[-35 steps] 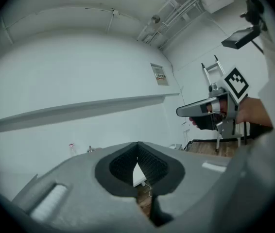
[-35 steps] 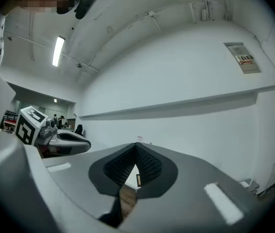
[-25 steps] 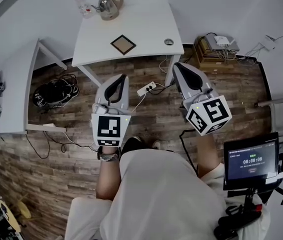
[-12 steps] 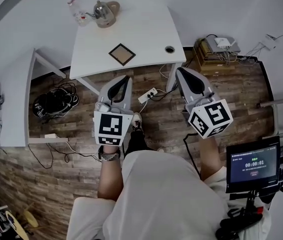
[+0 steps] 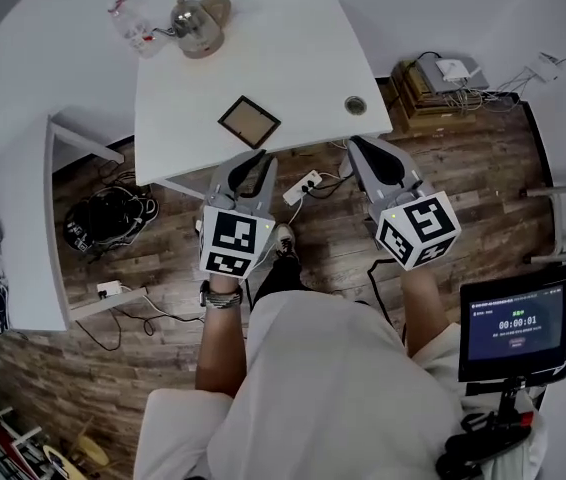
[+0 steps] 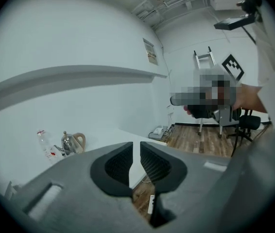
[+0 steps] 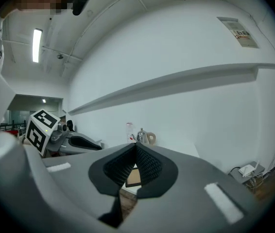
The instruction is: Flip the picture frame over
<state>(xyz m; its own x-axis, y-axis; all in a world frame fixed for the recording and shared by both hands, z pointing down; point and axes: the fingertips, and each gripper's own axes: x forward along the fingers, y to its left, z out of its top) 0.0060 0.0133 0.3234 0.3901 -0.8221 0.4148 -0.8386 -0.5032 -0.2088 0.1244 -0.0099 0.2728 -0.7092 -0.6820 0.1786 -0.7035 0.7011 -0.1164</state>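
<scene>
A small dark-rimmed picture frame [image 5: 249,121] lies flat near the front edge of the white table [image 5: 293,58]. Both grippers hover over the floor just short of that edge. My left gripper [image 5: 254,160] points at the table below the frame. Its jaws have just been opening and stand a narrow slit apart [image 6: 135,148] with nothing between them. My right gripper [image 5: 362,146] is off to the frame's right, with its pads meeting at the tips [image 7: 135,147] and empty. In the right gripper view, part of the frame [image 7: 133,177] shows beneath the jaws.
A metal kettle [image 5: 195,23] and a plastic bottle [image 5: 128,20] stand at the table's far left corner. A cable grommet [image 5: 355,105] sits at its right front. A power strip [image 5: 309,180] and cables lie underneath. A screen [image 5: 511,320] stands at right, a second table [image 5: 23,218] at left.
The view has closed in on the table, which now looks larger and nearer. Both grippers have come up to its front edge, the left one now just below the frame.
</scene>
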